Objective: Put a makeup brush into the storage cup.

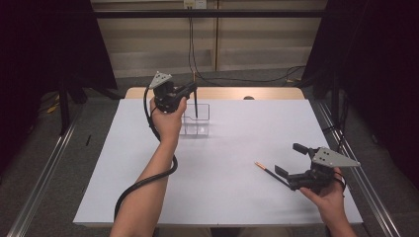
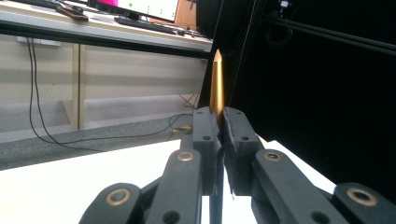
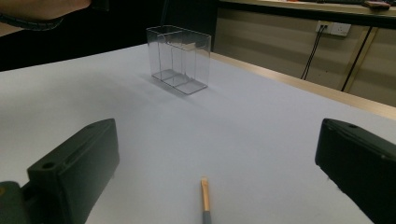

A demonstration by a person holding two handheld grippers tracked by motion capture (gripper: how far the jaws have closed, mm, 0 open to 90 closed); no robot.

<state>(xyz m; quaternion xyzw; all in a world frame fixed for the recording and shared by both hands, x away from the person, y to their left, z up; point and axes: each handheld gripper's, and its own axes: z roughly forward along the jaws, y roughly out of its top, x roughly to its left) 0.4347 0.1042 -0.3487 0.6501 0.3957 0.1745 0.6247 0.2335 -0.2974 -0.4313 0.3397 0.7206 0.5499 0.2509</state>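
Holding my right gripper (image 1: 290, 162) low over the near right part of the white table top (image 1: 237, 197), I keep its two black jaws spread wide with nothing between them. In the right gripper view a slim pen-like stick with a dark shaft and a gold tip (image 3: 205, 198) lies flat on the table between those parted jaws, touching neither. From the high view that same stick (image 1: 269, 172) runs slantwise just beside the gripper, its gold end pointing away from my hand toward the middle of the table.

Farther off, on the far left part of the table, stands a clear plastic box split into compartments (image 1: 197, 121), upright and open at the top; the right gripper view shows its see-through walls (image 3: 180, 58) plainly.

My left gripper (image 1: 193, 90) is raised above that box, jaws clamped tight on a second thin stick with a gold pointed end (image 2: 216, 84). In the left gripper view the gold end rises straight up out of the pinched jaws. From above, the dark shaft (image 1: 195, 104) hangs down toward the box; whether it touches the box I cannot tell.
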